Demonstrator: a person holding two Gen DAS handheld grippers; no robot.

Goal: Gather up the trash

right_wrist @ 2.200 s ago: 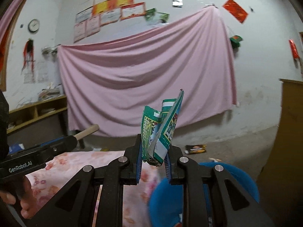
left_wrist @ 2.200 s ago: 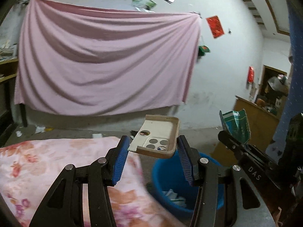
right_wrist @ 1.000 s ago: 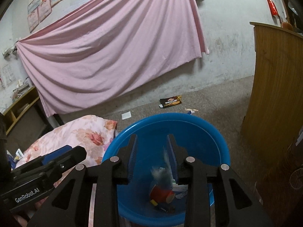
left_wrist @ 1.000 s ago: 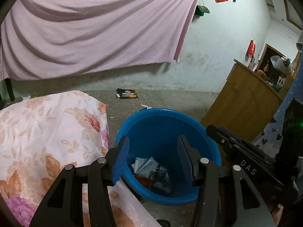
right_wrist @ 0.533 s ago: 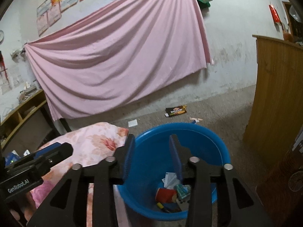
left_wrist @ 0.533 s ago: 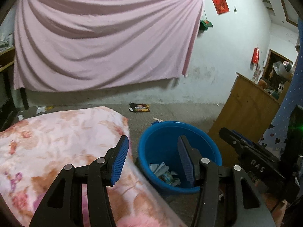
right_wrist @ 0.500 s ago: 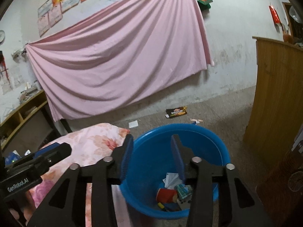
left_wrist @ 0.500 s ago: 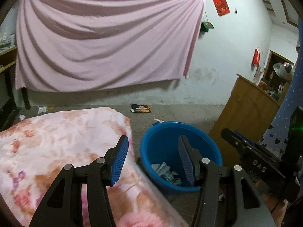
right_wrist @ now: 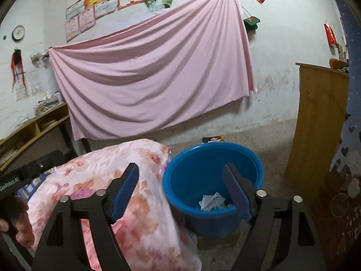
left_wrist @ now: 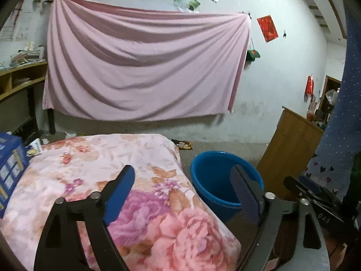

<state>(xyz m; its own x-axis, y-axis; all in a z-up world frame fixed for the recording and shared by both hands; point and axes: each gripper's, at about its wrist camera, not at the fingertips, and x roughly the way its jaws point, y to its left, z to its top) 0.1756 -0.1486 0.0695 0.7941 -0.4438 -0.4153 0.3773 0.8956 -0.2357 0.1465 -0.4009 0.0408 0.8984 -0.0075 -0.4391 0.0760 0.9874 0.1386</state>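
Nearest, in the left wrist view: left gripper [left_wrist: 182, 187] empty, jaws opening wide, nothing between the blue pads, poised over the floral quilt [left_wrist: 126, 162].

Likewise in the right wrist view: right gripper [right_wrist: 180, 189] empty, jaws opening, nothing pinched, straddling the quilt edge and the blue tub [right_wrist: 212, 171].

Just beyond the fingers: blue tub on the floor hard against the quilt's right edge, crumpled paper and wrappers [right_wrist: 212, 201] lying in its bottom. Round, so no long axis to speak of; mouth facing straight up.

Further out: 1 dark snack wrapper [left_wrist: 183, 145] flat on the bare floor past the quilt's far corner, behind the tub's far rim, also seen at [right_wrist: 213, 139]. Probably the next piece to fetch. Lies ahead of both grippers and below them; long axis roughly across the view, parallel to the back wall, so fingers would likely need to close across its short side. Neither hand clearly nearer, though the tub blocks the right gripper's direct line while the left has the more open path along the quilt's edge.

Farthest: pink sheet [left_wrist: 144, 67] draped on the wall, wooden cabinet [right_wrist: 320, 117] to the right.
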